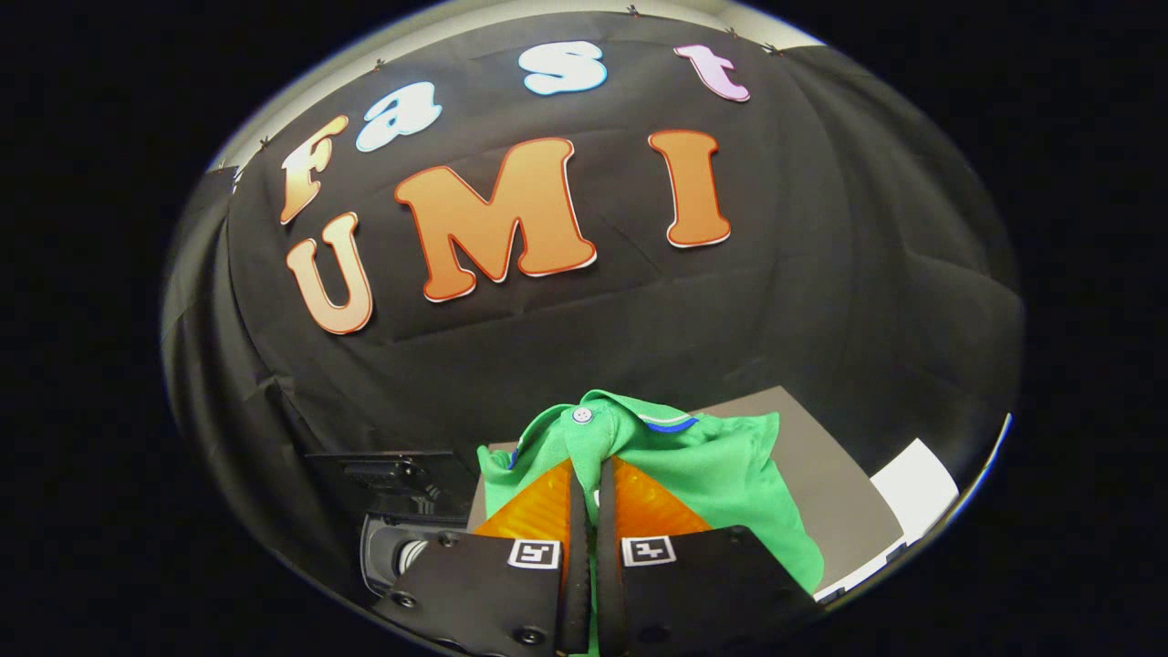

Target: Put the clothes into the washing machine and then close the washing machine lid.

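The green shirt (721, 465) hangs bunched from my fingers, its buttoned collar just above the tips and the rest draping down my right side. My gripper (589, 474) is pinched nearly closed, both fingers pressing a fold of the cloth. Below lies a grey tabletop (821, 474); to the left sits a dark machine (392, 484), likely the washer. I judge this the carrying step: next I must bring the shirt over the opening, then release.

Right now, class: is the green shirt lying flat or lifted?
Lifted: the green shirt hangs bunched from the gripper, pinched between both fingers above the grey surface.
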Tool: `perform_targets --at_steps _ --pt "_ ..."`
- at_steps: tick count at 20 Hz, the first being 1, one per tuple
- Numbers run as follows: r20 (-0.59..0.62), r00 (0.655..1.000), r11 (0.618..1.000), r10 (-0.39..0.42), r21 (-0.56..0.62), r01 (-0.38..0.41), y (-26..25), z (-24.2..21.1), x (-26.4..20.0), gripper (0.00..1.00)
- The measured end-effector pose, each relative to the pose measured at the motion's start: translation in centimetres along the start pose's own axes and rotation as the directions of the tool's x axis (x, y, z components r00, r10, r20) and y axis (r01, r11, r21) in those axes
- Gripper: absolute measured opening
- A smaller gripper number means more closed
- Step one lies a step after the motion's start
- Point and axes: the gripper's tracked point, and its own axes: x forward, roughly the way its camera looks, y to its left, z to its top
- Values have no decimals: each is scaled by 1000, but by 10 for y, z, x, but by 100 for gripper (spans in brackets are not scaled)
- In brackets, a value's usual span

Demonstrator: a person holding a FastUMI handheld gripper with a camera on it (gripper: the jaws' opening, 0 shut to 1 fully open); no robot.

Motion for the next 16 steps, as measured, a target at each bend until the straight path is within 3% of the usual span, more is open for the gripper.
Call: perform_targets --at_steps 11,16 --pt "167 983 997 81 -26 -78 76 68 -52 11" --pt "196 974 991 114 -93 -97 118 79 -71 11"
